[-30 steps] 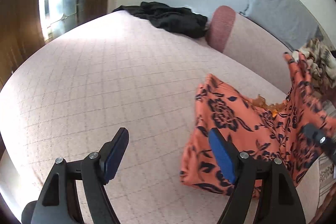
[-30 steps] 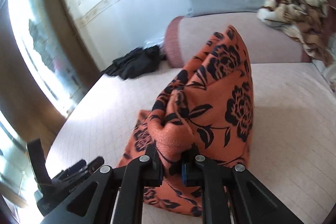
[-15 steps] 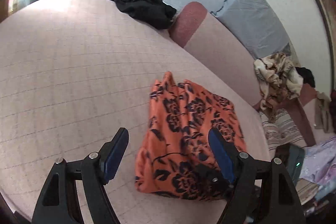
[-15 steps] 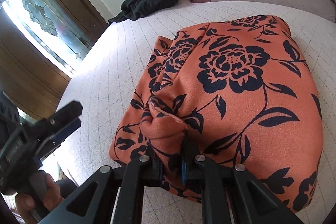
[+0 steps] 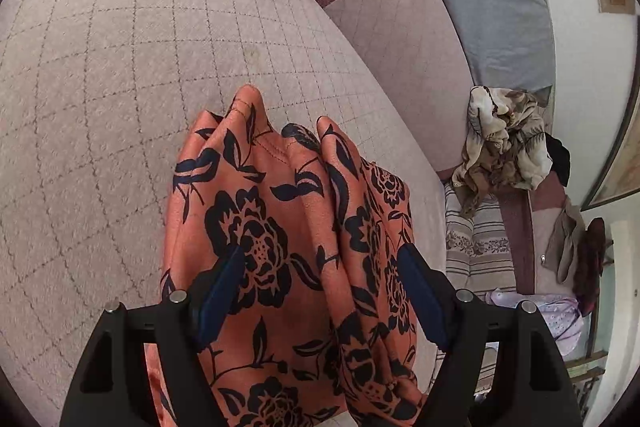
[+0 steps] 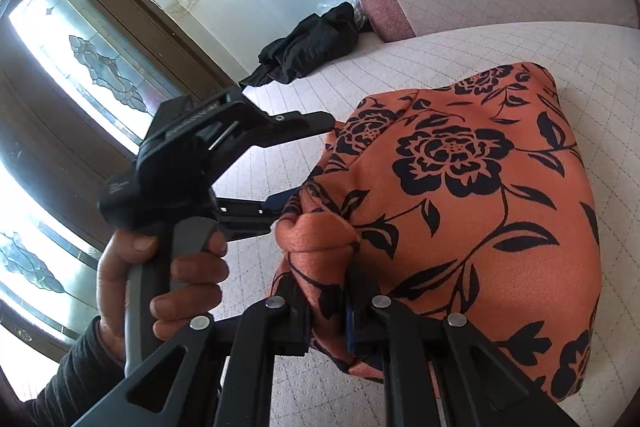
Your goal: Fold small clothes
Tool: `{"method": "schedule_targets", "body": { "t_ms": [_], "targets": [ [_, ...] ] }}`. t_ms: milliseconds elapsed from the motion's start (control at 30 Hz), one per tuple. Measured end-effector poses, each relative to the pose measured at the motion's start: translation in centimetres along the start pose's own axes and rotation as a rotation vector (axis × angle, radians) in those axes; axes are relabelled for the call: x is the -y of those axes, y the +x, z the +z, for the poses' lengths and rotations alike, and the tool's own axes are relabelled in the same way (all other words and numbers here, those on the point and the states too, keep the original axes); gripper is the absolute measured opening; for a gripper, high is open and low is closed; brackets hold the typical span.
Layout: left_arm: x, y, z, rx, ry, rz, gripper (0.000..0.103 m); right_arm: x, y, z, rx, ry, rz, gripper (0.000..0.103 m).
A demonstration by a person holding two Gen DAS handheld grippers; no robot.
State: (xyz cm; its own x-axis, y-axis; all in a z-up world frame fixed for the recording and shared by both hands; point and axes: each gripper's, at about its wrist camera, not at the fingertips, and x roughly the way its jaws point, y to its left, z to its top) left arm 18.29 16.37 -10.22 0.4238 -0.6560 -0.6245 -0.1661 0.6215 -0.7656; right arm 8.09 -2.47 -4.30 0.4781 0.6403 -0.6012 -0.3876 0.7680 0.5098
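Quilted pink bedcover (image 5: 120,75) underneath all. Orange floral garment (image 6: 480,195) bunched on bedcover, near its front edge. Black clothing (image 6: 308,47) at bedcover's far side. Left gripper (image 5: 316,291) spread wide over garment, pads not pressing. Right gripper (image 6: 326,319) clamped on garment's gathered corner.

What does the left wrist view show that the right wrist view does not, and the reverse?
Only the left wrist view shows the striped cushion, the lilac cloth, and the left gripper open astride the orange floral garment.

Only the right wrist view shows the glass door, the hand holding the left gripper's handle, and the right gripper shut on a bunched fold.

Both show the garment, the black clothes and the checked bed.
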Motion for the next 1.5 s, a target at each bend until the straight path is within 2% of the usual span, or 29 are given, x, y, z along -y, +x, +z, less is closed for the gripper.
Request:
{"method": "schedule_targets", "body": {
  "t_ms": [133, 267, 300, 333, 400, 500, 600, 667, 700, 767, 800, 867, 1000, 1067, 1167, 1200, 1267, 1300, 1367, 1433, 1500],
  "targets": [
    [-0.1, 1.9, 0.8, -0.073, -0.065, -0.069, 0.079, -0.2, 0.2, -1.1, -0.018, -0.034, -0.013, 0.012],
    [0.7, 3.0, 0.9, -0.088, -0.040, -0.064, 0.075, -0.2, 0.8, -1.6, -0.035, -0.043, -0.022, 0.012],
    [0.9, 3.2, 1.0, -0.085, -0.028, -0.073, 0.050, -0.3, 0.8, -1.6, -0.035, -0.053, -0.026, 0.012],
    [1.1, 3.4, 1.3, -0.098, -0.022, -0.067, 0.010, -0.5, 0.7, -1.6, -0.034, -0.065, -0.030, 0.012],
    [1.5, 3.2, 1.6, -0.091, 0.005, -0.033, 0.012, -1.0, 0.6, -1.6, -0.033, -0.088, -0.039, 0.012],
    [4.3, 0.7, 1.4, -0.013, 0.166, -0.006, 0.011, -1.7, 0.5, -1.4, -0.030, -0.113, -0.033, 0.012],
    [5.5, -1.8, 0.9, 0.050, 0.267, 0.021, 0.011, -3.5, 0.9, -0.5, -0.014, -0.149, -0.022, 0.012],
    [3.9, -1.6, 1.5, 0.034, 0.263, 0.060, 0.012, -4.9, 1.3, -0.7, -0.015, -0.187, -0.024, 0.012],
    [2.4, -0.8, 2.0, 0.010, 0.231, 0.090, 0.012, -5.3, 1.9, -1.0, -0.024, -0.197, -0.029, 0.012],
    [-0.4, 1.0, 3.0, -0.033, 0.214, 0.177, 0.012, -5.3, 4.1, -1.4, -0.065, -0.184, -0.041, 0.012],
    [-1.4, 1.6, 3.2, -0.042, 0.207, 0.195, 0.012, -5.0, 5.5, -1.7, -0.092, -0.169, -0.046, 0.012],
    [-1.6, 1.3, 3.2, -0.037, 0.213, 0.172, 0.012, -4.6, 7.6, -2.1, -0.138, -0.138, -0.049, 0.012],
    [-0.7, 0.9, 3.4, -0.037, 0.278, 0.182, 0.013, -5.7, 7.6, -2.0, -0.125, -0.171, -0.066, 0.013],
    [-1.8, 1.6, 3.4, -0.050, 0.250, 0.195, 0.017, -5.5, 8.1, -2.2, -0.149, -0.178, -0.077, 0.015],
    [-2.9, 1.2, 3.2, -0.027, 0.209, 0.142, 0.018, -5.2, 8.7, -2.8, -0.161, -0.173, -0.070, 0.016],
    [-2.7, 0.9, 3.1, -0.019, 0.206, 0.152, 0.019, -5.2, 8.7, -2.8, -0.152, -0.181, -0.071, 0.017],
    [-2.1, -0.4, 2.7, 0.018, 0.232, 0.226, 0.025, -5.4, 8.5, -3.0, -0.138, -0.200, -0.075, 0.020],
    [-1.7, -1.1, 2.5, 0.046, 0.245, 0.267, 0.033, -5.6, 8.3, -3.3, -0.129, -0.209, -0.078, 0.023],
    [-0.8, -2.8, 2.0, 0.090, 0.260, 0.307, 0.035, -6.1, 7.9, -4.3, -0.109, -0.237, -0.083, 0.033],
    [0.1, -4.5, 1.1, 0.115, 0.275, 0.301, 0.035, -7.1, 7.5, -5.5, -0.100, -0.296, -0.068, 0.066],
    [1.3, -5.8, -0.3, 0.125, 0.295, 0.279, 0.035, -8.4, 7.1, -6.9, -0.093, -0.368, -0.074, 0.071]
  ]
}}
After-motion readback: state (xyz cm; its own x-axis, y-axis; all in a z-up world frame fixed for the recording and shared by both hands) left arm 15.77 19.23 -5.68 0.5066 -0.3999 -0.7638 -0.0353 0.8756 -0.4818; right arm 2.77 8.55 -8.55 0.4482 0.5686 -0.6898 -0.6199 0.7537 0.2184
